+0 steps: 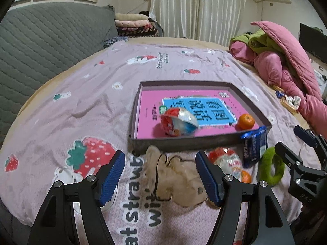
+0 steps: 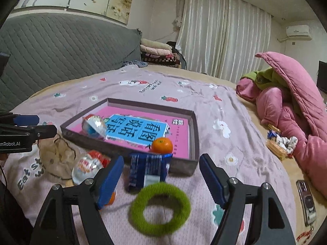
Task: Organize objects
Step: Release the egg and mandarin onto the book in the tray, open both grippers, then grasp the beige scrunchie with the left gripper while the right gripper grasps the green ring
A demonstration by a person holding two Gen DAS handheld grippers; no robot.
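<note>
Shallow box (image 1: 184,143) sits on the bed ahead of both sets of jaws, pink book (image 1: 147,110) lying flat inside it. Inside the box: a red-and-white snack packet (image 1: 177,121) on the book, blurred, and a mandarin (image 1: 246,121) at the near right corner.

Left gripper (image 1: 160,178) has jaws wide apart, holding nothing, above a beige bear-print patch of the bedsheet (image 1: 81,102). Just beyond its right jaw, outside the box: a second red-and-white packet (image 1: 226,159), a second mandarin (image 1: 246,177) touching it, a blue packet (image 1: 255,147) leaning on the box's near wall, and a green fuzzy ring (image 1: 270,166) further right.

Right gripper (image 2: 161,175) also has jaws wide apart and empty. Green fuzzy ring (image 2: 160,208) lies flat on the sheet between and slightly below its jaws, not touched. Blue packet (image 2: 149,168) stands just past the ring, between the jaws, against the box (image 2: 184,164). Second packet (image 2: 87,166) is beside the left jaw; the second mandarin (image 2: 112,198) is partly hidden behind that jaw.

Pink quilt (image 2: 296,102) is bunched far right; a phone (image 2: 306,202) lies beyond the right jaw.
</note>
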